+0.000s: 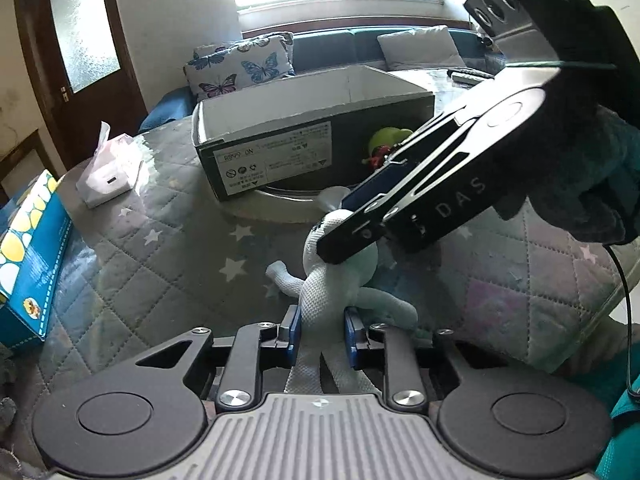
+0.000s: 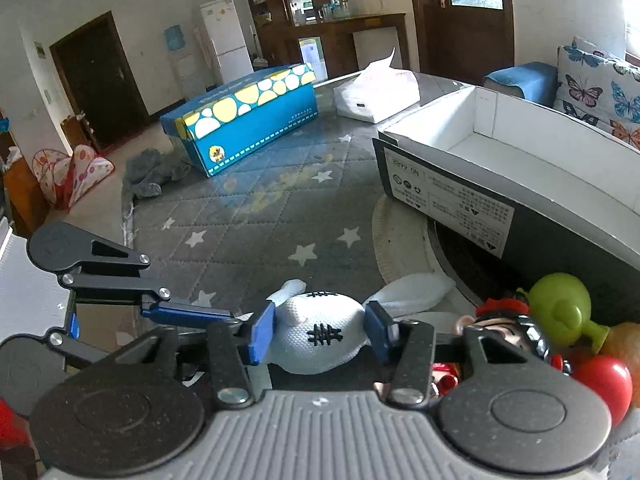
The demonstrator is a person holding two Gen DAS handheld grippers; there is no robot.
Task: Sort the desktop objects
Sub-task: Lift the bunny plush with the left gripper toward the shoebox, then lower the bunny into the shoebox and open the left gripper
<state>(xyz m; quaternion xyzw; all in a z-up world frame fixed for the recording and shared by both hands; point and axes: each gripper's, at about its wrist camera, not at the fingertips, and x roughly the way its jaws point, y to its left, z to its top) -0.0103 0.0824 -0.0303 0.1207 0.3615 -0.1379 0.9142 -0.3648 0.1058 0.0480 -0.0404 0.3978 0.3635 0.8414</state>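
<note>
Left gripper (image 1: 320, 334): jaws clamped on the lower body of the white knitted rabbit (image 1: 340, 280), blue pads pressing both its sides.
Right gripper (image 2: 320, 330): jaws set either side of the rabbit's head, pads touching it; whether they press firmly I cannot tell.
Rabbit: lying on the grey star-quilted table cover (image 1: 160, 248), held between the two grippers, ears pointing toward the box.
Toy heap (image 2: 560, 332): just right of the rabbit's head, a green figure, a red ball and a small figure with red parts, against the dark side of the box.
Open shoe box (image 2: 500, 160): beyond the rabbit, white inside, labelled end facing the grippers, standing partly on a round white base (image 2: 396, 240).
Tissue pack (image 2: 376, 96): farther back on the table.
Blue spotted box (image 2: 248, 120): at the table's far edge, tilted.
Butterfly cushion (image 1: 240, 64): on the sofa behind.
</note>
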